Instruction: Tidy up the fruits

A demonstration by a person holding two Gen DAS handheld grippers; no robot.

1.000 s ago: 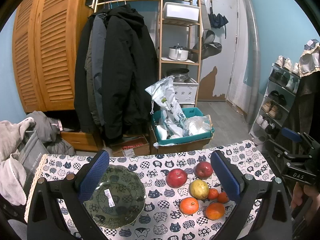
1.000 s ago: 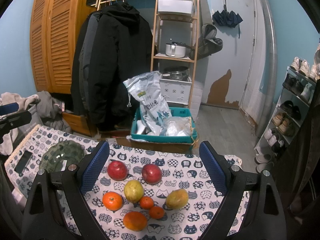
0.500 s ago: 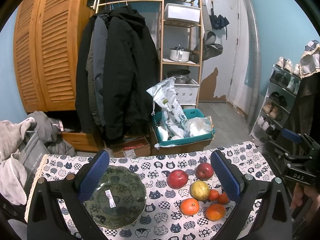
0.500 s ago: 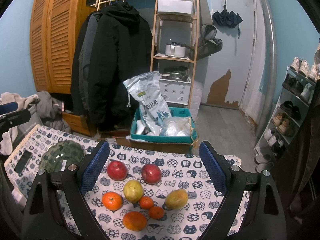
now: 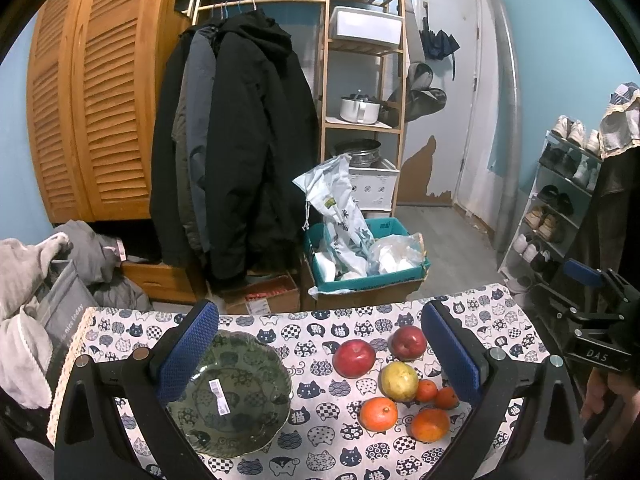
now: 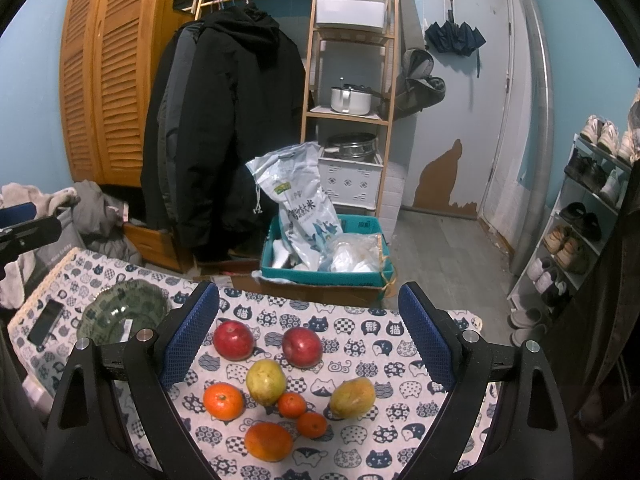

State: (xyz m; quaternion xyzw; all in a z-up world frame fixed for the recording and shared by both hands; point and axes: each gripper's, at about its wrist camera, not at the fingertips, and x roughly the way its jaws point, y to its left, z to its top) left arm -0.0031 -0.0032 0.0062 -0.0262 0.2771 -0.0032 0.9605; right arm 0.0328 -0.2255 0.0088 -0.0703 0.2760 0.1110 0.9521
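A dark green glass plate (image 5: pixel 230 394) lies on the cat-print tablecloth (image 5: pixel 316 396), partly under the left finger of my open left gripper (image 5: pixel 320 354). To its right lie two red apples (image 5: pixel 354 358), a yellow-green pear (image 5: pixel 399 381) and several oranges (image 5: pixel 378 413). From the right wrist view, my open right gripper (image 6: pixel 309 334) hovers above the fruit: two red apples (image 6: pixel 234 339), the pear (image 6: pixel 265 381), a mango (image 6: pixel 353 397) and several oranges (image 6: pixel 223 401). The plate (image 6: pixel 122 314) sits at the far left there. Neither gripper holds anything.
A phone (image 6: pixel 45 322) lies on the table's left end. Beyond the far edge stand a teal box with a rice bag (image 6: pixel 298 208), hanging coats (image 5: pixel 236 144) and a wooden shelf (image 5: pixel 362 80). A shoe rack (image 6: pixel 588 216) lines the right wall. A hand (image 5: pixel 608 396) holds the right gripper.
The left wrist view has shifted slightly, so the plate and fruit sit a little lower and further right. The right gripper has barely moved. Both grippers stay open.
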